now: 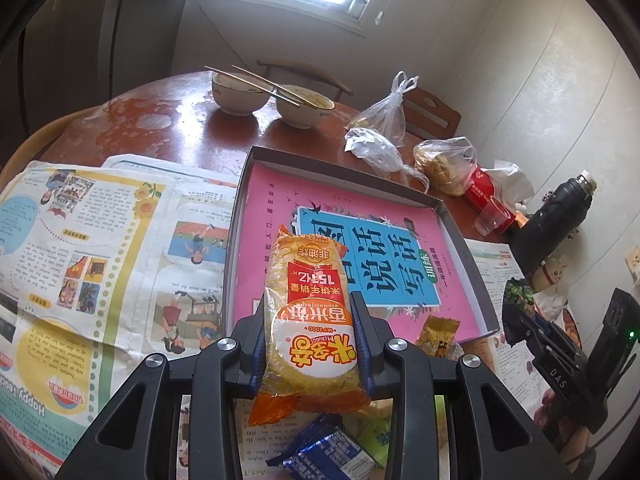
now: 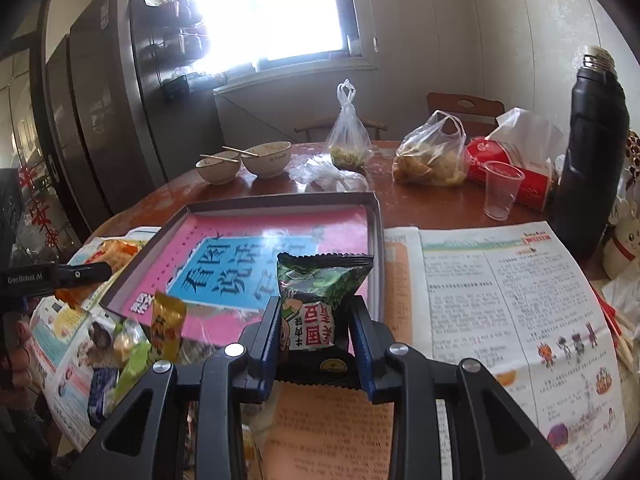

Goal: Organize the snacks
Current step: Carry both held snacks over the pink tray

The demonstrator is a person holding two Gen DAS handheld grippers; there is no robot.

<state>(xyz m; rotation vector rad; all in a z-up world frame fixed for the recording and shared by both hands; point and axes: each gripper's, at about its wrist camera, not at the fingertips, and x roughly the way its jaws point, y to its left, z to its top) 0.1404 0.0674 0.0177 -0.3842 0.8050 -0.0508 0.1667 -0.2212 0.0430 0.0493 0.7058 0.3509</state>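
Left tool (image 1: 310,332) pinches an orange rice-cracker packet (image 1: 308,320) above the shallow box's (image 1: 256,160) near edge. The box holds only a pink book (image 1: 360,248). Right tool (image 2: 314,336) grips a green snack packet (image 2: 320,292) over the box's (image 2: 280,200) corner. Two used bowls (image 2: 244,162) sit behind on the worktop (image 2: 440,208).

A bright window (image 2: 296,12) is set in the pale wall (image 2: 500,40) behind the round wooden table (image 2: 420,208); a dark refrigerator (image 2: 108,100) is seen left of the window.

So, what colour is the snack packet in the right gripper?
Green and black packet, red characters on white; the right wrist view shows it best.
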